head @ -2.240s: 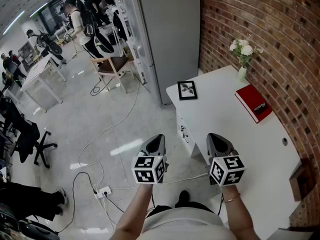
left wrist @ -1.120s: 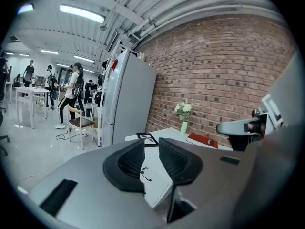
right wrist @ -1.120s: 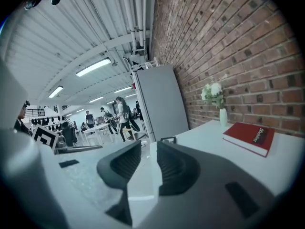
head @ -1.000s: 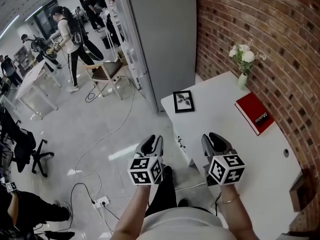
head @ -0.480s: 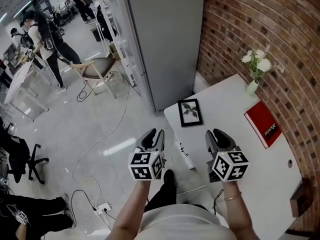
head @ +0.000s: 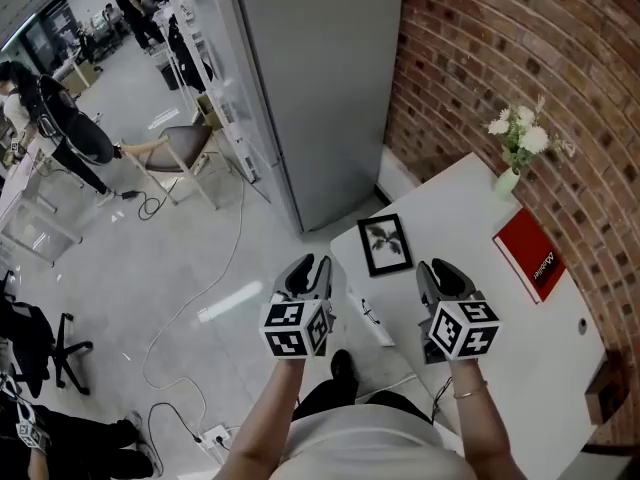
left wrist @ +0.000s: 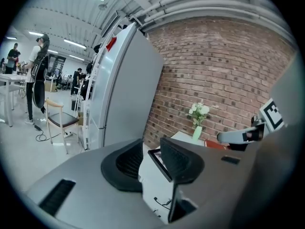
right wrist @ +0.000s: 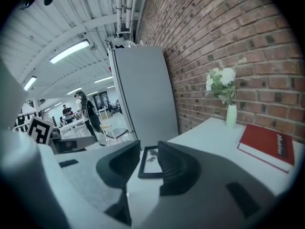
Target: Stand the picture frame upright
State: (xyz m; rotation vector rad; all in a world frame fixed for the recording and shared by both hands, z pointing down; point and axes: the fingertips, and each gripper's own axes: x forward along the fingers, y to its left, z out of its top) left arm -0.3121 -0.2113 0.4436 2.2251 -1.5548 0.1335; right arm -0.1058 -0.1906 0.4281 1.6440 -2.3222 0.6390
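**A:** Closer now, right? Left gripper (head: 307, 268) and right gripper (head: 440, 273) have both come up on the picture frame (head: 385, 244) since half a second ago.

**B:** Yep. Left gripper's got nothing in it, jaws opening, hanging over the floor just off the table's (head: 470, 228) left edge. Right gripper's empty too, jaws well apart, over the table. The frame lines up through the gap but isn't touched.

**A:** Not standing yet?

**B:** Nope, flat on its back by the corner beside the grey cabinet (head: 310, 78). Red book (head: 532, 254) and flower vase (head: 508, 180) sit along the brick-wall edge, well apart from it.
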